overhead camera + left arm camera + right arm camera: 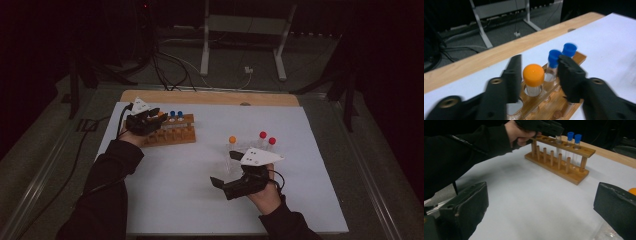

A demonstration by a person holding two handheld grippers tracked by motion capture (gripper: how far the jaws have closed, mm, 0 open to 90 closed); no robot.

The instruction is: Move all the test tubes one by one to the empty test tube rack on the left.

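Orange-capped tube (533, 78) seated in wooden rack (554, 105), left tool (539, 75) released (no legible labels), right tool (541, 207) released

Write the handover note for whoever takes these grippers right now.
Left gripper: open, jaws either side of the orange-capped tube, which stands in the rack, pads clear of it.
Right gripper: open, empty, above the sheet, beside the loose tubes.
Done: the orange-capped tube and two blue-capped tubes are racked.
Left, probably: three loose tubes, one orange-capped and two red-capped, stand right of centre, not yet racked.
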